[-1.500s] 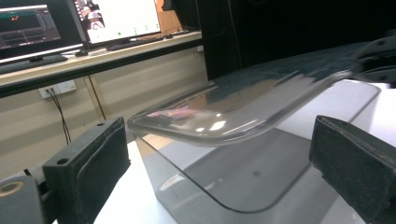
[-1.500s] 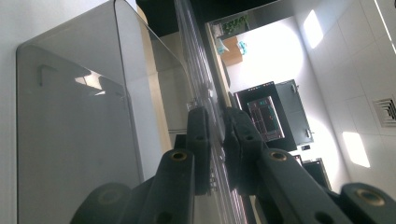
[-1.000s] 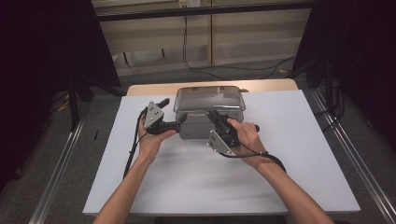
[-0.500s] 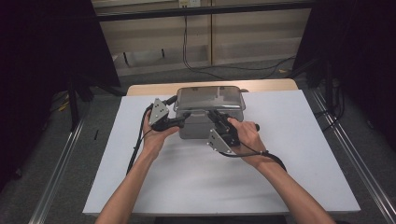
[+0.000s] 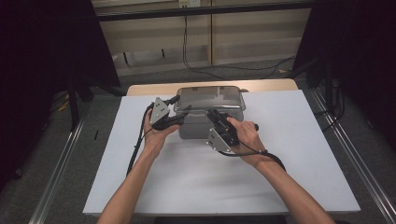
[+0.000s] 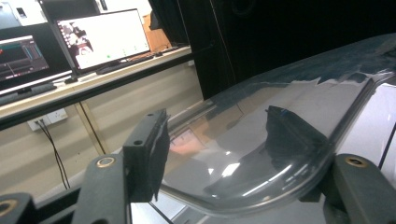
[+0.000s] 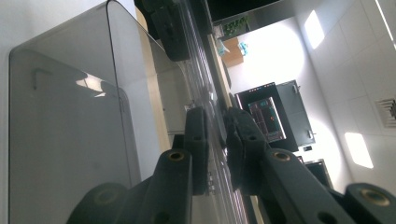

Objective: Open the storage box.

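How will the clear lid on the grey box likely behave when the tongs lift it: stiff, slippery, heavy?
The clear lid looks moulded and holds its curved rim, so probably stiff. Its glossy, reflective surface may slip between the right tongs, which pinch its edge. Thin and see-through, it is likely light compared with the grey box.

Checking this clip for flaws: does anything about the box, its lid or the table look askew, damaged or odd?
Nothing stands out. The grey box sits square on the white sheet, its clear lid level and unbroken. The right gripper clamps the lid's rim; the left gripper's jaws have been closing around its corner.
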Tool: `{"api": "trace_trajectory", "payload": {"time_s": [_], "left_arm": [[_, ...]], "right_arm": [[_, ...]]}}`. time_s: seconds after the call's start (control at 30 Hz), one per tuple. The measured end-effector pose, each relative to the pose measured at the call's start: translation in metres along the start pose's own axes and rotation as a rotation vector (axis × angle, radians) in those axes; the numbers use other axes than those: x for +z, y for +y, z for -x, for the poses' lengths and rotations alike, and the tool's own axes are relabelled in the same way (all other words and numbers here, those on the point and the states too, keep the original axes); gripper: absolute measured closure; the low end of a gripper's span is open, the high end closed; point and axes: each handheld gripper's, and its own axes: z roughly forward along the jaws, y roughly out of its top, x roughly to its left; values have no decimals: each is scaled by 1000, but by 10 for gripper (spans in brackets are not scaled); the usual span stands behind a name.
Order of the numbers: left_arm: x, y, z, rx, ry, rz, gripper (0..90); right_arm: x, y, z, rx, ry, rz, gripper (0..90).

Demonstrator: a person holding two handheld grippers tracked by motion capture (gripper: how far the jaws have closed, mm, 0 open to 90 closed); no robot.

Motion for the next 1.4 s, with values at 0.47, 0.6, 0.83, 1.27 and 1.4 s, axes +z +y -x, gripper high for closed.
{"api": "trace_trajectory", "payload": {"time_s": [0.47, 0.6, 0.83, 1.27, 1.4], "left_arm": [[0, -1, -4, -2, 11, 2, 436], [0, 0, -5, -9, 9, 1, 441], [0, 2, -7, 9, 5, -10, 460], [1, 6, -10, 3, 8, -3, 485], [1, 8, -10, -1, 7, 2, 493]], "right_arm": [[-1, -11, 7, 148, -2, -2, 623], [0, -17, 10, 213, 1, -5, 555], [-3, -26, 18, 314, -6, -8, 461], [-8, -55, 29, 569, 1, 16, 287], [-9, -63, 31, 634, 8, 25, 281]]}}
